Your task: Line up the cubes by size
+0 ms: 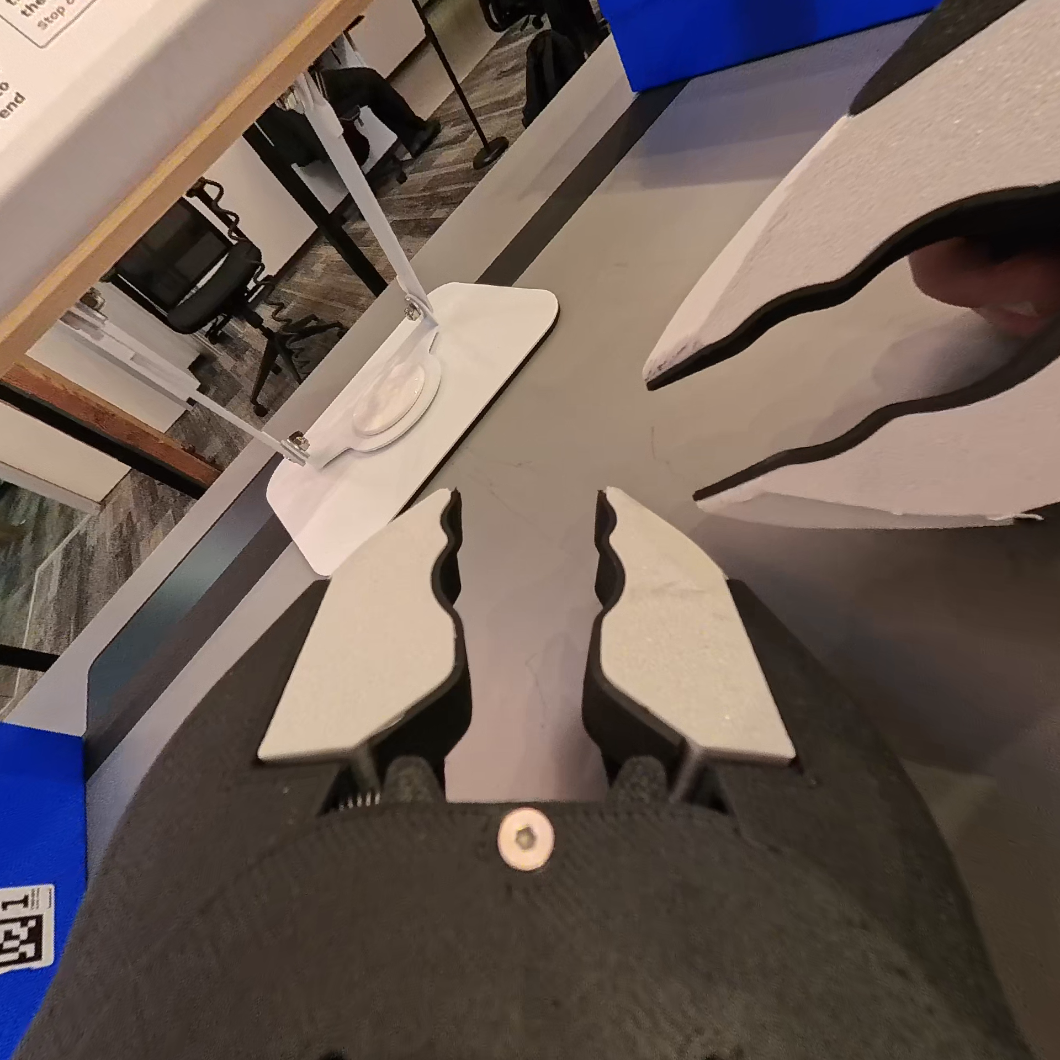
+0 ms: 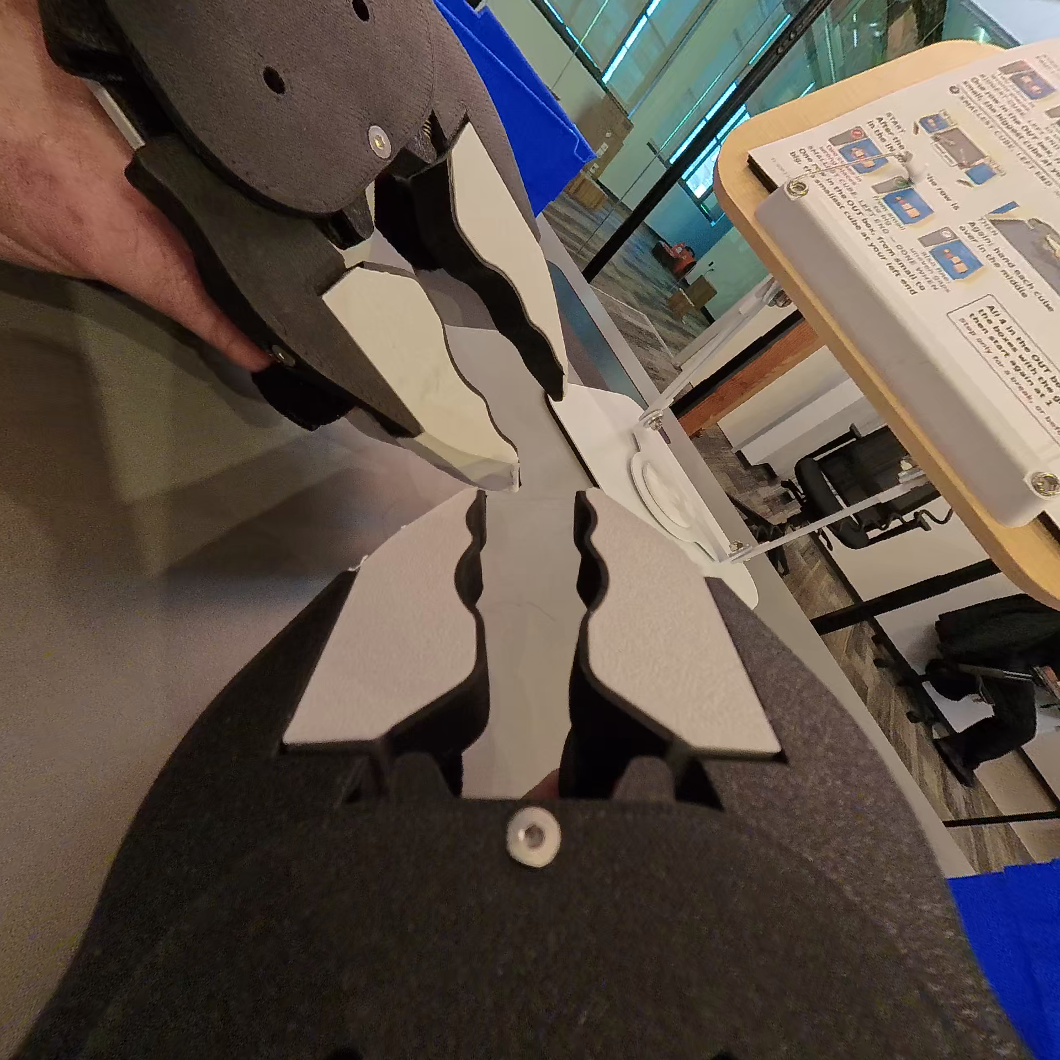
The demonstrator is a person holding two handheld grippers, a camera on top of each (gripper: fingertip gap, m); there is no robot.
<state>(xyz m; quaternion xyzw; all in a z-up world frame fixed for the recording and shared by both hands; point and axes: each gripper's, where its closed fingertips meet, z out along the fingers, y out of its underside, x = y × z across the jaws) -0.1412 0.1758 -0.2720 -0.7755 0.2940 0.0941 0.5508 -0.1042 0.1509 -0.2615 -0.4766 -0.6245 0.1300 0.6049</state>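
No cube shows in either view. My left gripper (image 1: 527, 499) hangs over the grey table (image 1: 573, 355) with its jaws apart and only bare table between the pads. My right gripper (image 2: 529, 496) also has its jaws apart with nothing between them. The two grippers point at each other with their tips close. The right gripper shows at the right of the left wrist view (image 1: 674, 436). The left gripper shows at the upper left of the right wrist view (image 2: 533, 436), held by a hand (image 2: 69, 201).
A white stand base (image 1: 413, 413) lies on the table near its edge, just beyond both grippers, and carries an instruction board (image 2: 918, 258). Blue boxes sit at the far end (image 1: 745, 40) and the near left (image 1: 34, 831). Office chairs stand beyond the table. Left tips to right tips: about 5 cm.
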